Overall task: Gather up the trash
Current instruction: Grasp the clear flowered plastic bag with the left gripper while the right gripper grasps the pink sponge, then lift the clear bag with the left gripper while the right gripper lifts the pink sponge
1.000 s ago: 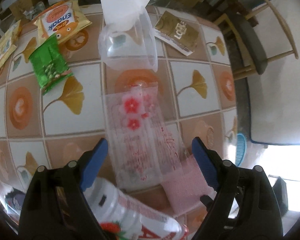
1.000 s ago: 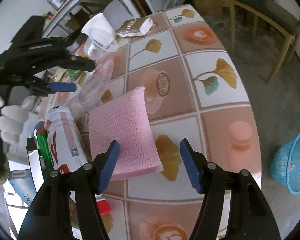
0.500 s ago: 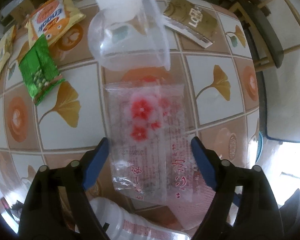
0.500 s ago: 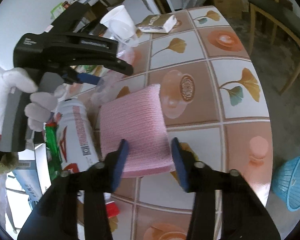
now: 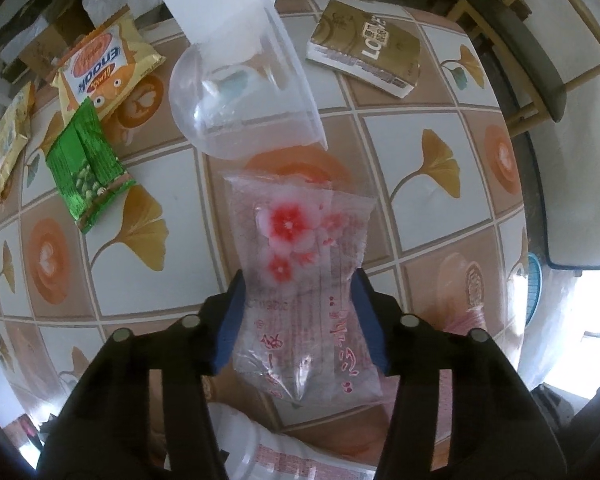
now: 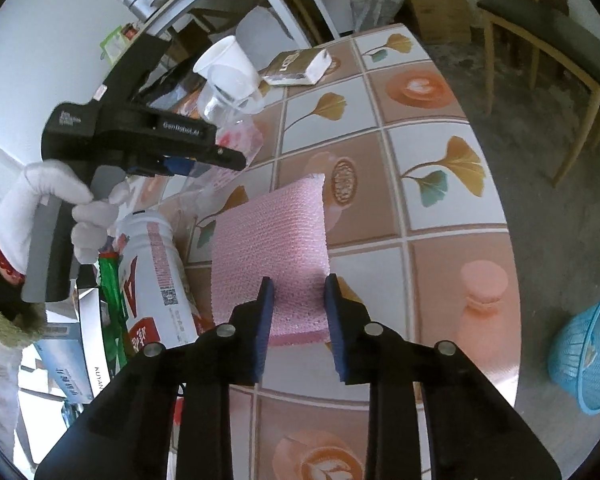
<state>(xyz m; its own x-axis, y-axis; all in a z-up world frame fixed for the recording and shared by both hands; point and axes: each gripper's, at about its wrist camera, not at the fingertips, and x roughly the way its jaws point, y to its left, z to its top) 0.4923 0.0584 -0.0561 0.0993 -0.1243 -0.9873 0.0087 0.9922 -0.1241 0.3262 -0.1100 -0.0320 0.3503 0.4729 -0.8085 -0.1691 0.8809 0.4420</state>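
Left gripper (image 5: 300, 316) points down at the tiled bench (image 5: 440, 184), fingers just closing, pressing both sides of clear flower-print wrapper (image 5: 300, 264) mid-bench below the stacked cups (image 5: 236, 92). Right gripper (image 6: 299, 312) fingers just closing, narrow, clamped on pink foam pad's (image 6: 272, 240) near edge. White bottle (image 6: 156, 272) lies beside it. Blue basket (image 6: 588, 356) on floor off bench's right edge.

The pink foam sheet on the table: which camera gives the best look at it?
The right wrist view: the pink foam sheet fills the middle, pinched by the right gripper. The left wrist view shows only a pink edge beyond the wrapper.
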